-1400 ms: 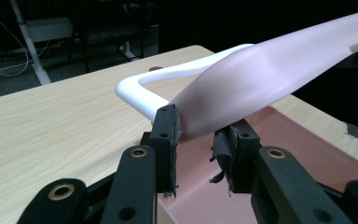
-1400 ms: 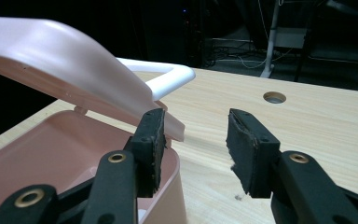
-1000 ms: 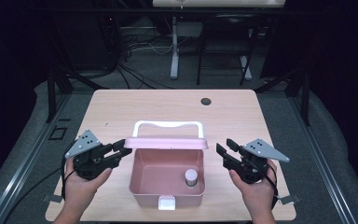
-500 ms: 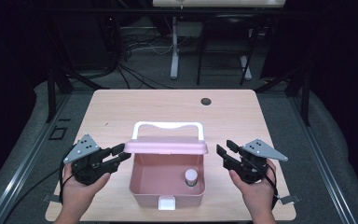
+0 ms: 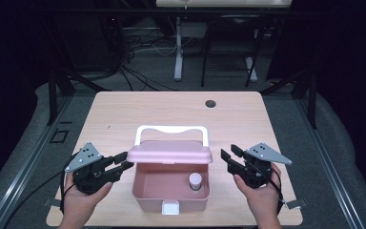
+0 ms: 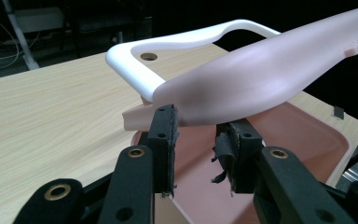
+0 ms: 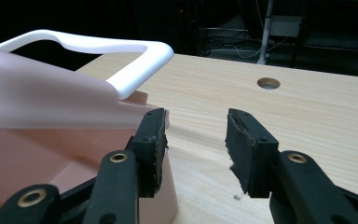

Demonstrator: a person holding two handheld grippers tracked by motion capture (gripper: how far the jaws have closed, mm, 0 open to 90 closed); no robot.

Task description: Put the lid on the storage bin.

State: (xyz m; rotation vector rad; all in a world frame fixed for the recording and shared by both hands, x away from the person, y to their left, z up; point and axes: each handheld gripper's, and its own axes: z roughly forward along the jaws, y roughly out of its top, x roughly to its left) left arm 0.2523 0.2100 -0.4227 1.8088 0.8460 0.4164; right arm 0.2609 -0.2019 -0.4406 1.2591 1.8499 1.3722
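A pink box (image 5: pixel 147 202) stands open at the table's near middle. Its pink lid (image 5: pixel 169 152) leans forward over it, half raised, with a white handle (image 5: pixel 171 129) behind. A small pale cylinder (image 5: pixel 195 181) stands inside at the right. My left gripper (image 5: pixel 122 162) is open at the lid's left end. In the left gripper view the lid (image 6: pixel 261 79) lies across just above the tips of that gripper (image 6: pixel 198 140), not pinched. My right gripper (image 5: pixel 229 155) hangs open to the right of the box with nothing between its fingers, and its left jaw is beside the box wall (image 7: pixel 163 196).
A white latch (image 5: pixel 170 207) sits on the box's front wall. The wooden table (image 5: pixel 124 114) has a round hole (image 5: pixel 211 103) at the far right. Dark floor, cables and stand legs lie beyond the far edge.
The lid has tipped forward and lower over the box. My left gripper has come slightly down and toward the person with it. The right gripper has not moved.
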